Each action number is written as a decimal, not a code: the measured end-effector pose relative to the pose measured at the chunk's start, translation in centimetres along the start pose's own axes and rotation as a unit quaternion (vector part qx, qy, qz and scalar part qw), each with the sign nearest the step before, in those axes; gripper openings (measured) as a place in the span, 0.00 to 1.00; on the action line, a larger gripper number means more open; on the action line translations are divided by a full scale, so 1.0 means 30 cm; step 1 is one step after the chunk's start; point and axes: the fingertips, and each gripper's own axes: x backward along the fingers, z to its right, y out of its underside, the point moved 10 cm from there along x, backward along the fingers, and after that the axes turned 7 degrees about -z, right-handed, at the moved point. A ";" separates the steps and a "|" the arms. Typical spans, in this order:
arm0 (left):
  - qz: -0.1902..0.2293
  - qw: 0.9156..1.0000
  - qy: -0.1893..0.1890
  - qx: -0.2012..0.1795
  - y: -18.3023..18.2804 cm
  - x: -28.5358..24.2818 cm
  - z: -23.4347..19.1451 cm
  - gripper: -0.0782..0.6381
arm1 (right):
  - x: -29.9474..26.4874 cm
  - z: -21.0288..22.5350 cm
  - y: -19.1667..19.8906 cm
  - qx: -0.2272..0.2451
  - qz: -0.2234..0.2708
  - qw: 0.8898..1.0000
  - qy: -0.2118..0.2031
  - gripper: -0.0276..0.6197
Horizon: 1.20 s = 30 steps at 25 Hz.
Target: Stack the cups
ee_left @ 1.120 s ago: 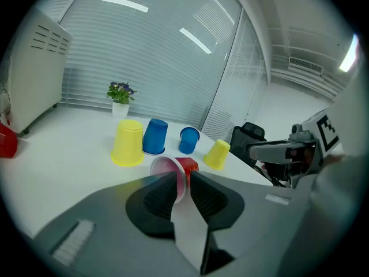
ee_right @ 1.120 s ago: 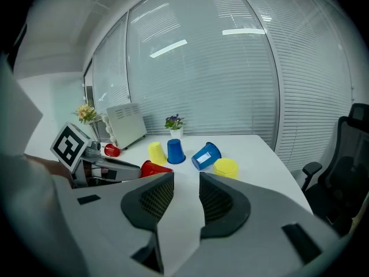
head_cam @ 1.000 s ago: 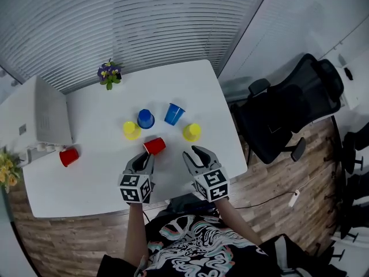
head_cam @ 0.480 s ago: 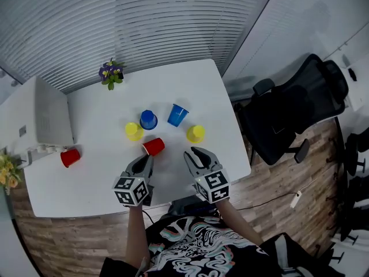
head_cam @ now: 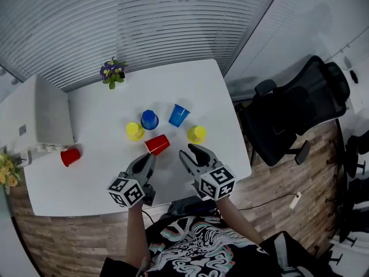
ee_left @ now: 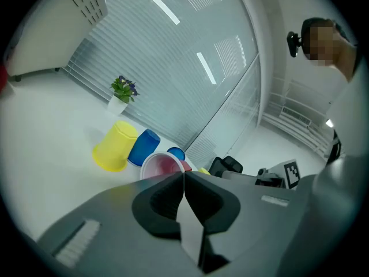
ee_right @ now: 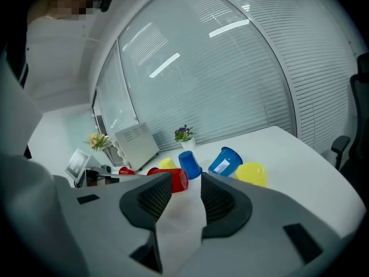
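Cups, where are they?
– One red cup (head_cam: 157, 145) lies sideways on the table (head_cam: 190, 85), just beyond both grippers.
And the jaws?
– Left gripper (head_cam: 149, 159) pressed together, empty. Right gripper (head_cam: 188, 151) just opening wider, nothing between.

We're in an office here, and it looks like a small meeting room. The centrepiece is a plain white table (head_cam: 190, 85). Just off the table's right side sits a black swivel office chair (head_cam: 288, 117) with armrests, on wood-look flooring (head_cam: 277, 178). Beyond the table's far edge, slatted blinds (head_cam: 144, 22) run right across the wall. At the table's left end stands a white vented box-shaped unit (head_cam: 49, 111), and at its far edge there's a little pot of purple flowers (head_cam: 112, 73).
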 end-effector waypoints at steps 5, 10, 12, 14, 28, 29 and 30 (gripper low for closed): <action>0.035 0.997 0.065 0.027 -0.007 0.007 0.005 0.13 | -0.007 -0.002 -0.021 -0.025 0.026 0.998 -0.041 0.35; 0.062 0.988 0.135 0.051 -0.022 0.025 0.018 0.12 | -0.013 -0.005 -0.039 -0.042 0.036 0.996 -0.067 0.41; 0.067 0.984 0.158 0.055 -0.027 0.029 0.020 0.13 | -0.015 -0.008 -0.047 -0.042 0.040 0.996 -0.074 0.42; 0.069 0.979 0.182 0.061 -0.027 0.033 0.023 0.12 | -0.017 -0.012 -0.055 -0.043 0.045 0.994 -0.085 0.43; 0.090 0.933 0.320 0.136 -0.020 0.049 0.025 0.13 | -0.009 -0.052 -0.102 -0.040 0.084 0.975 -0.200 0.47; 0.088 0.931 0.327 0.139 -0.017 0.049 0.026 0.13 | -0.011 -0.057 -0.104 -0.039 0.084 0.974 -0.207 0.47; 0.086 0.929 0.332 0.141 -0.015 0.048 0.027 0.12 | -0.014 -0.061 -0.105 -0.038 0.084 0.973 -0.214 0.47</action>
